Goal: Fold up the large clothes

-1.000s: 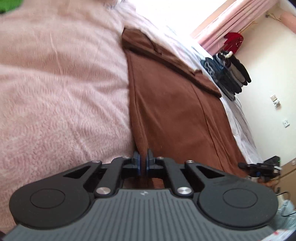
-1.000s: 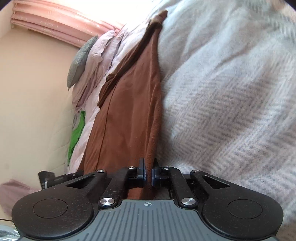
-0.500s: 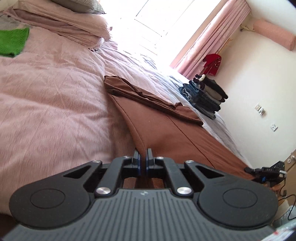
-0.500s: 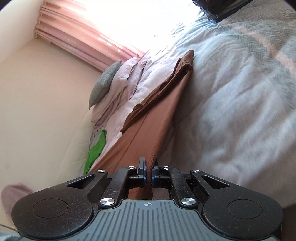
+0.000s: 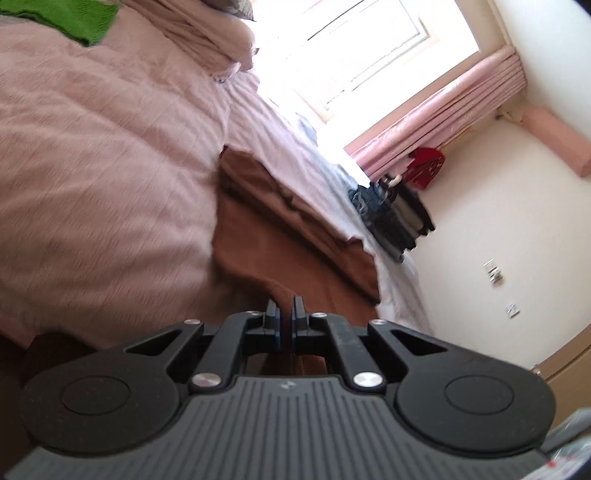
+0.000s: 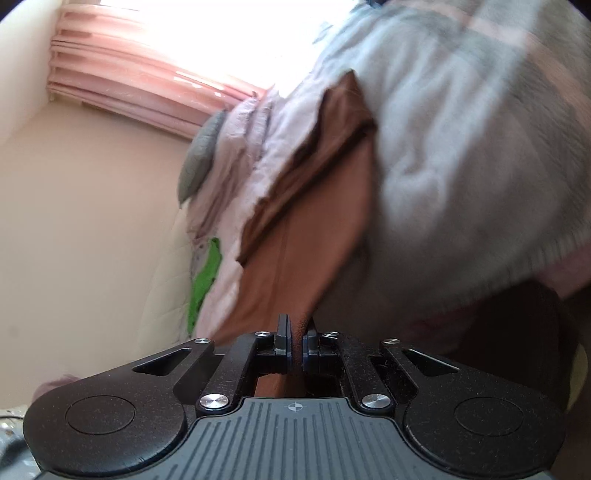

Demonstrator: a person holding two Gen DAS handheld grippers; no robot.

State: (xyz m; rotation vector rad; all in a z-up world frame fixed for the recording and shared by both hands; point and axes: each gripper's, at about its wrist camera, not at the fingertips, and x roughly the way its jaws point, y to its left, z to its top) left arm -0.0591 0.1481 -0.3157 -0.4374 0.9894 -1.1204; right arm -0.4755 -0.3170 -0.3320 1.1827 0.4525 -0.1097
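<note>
A large brown garment [image 5: 295,236] is being folded on a bed, and both grippers are being used as a pair on its near end. The left gripper [image 5: 285,317] is being kept clenched on a bunched corner of the brown cloth, a ridge of which is being pinched between its jaws. The right gripper [image 6: 296,341] is likewise being held tight on the opposite near corner, with the fabric running away from its jaws toward the far end. The two corners are probably being gripped at once so that the hem is kept level and the cloth is carried over as one sheet rather than dragged askew.

The far part of the garment is being left lying on the pink bedspread [image 5: 92,177], where a doubled band of cloth is already being shown across it; that resting end is likely being used as an anchor for the fold. Both views are blurred, so the exact edge being held cannot be told.

A stack of dark folded clothes [image 5: 391,218] is being kept well apart, near the bed's far edge by the pink curtain [image 5: 439,110], and a green item [image 5: 70,18] is being left near the pillows, clear of the working area.
</note>
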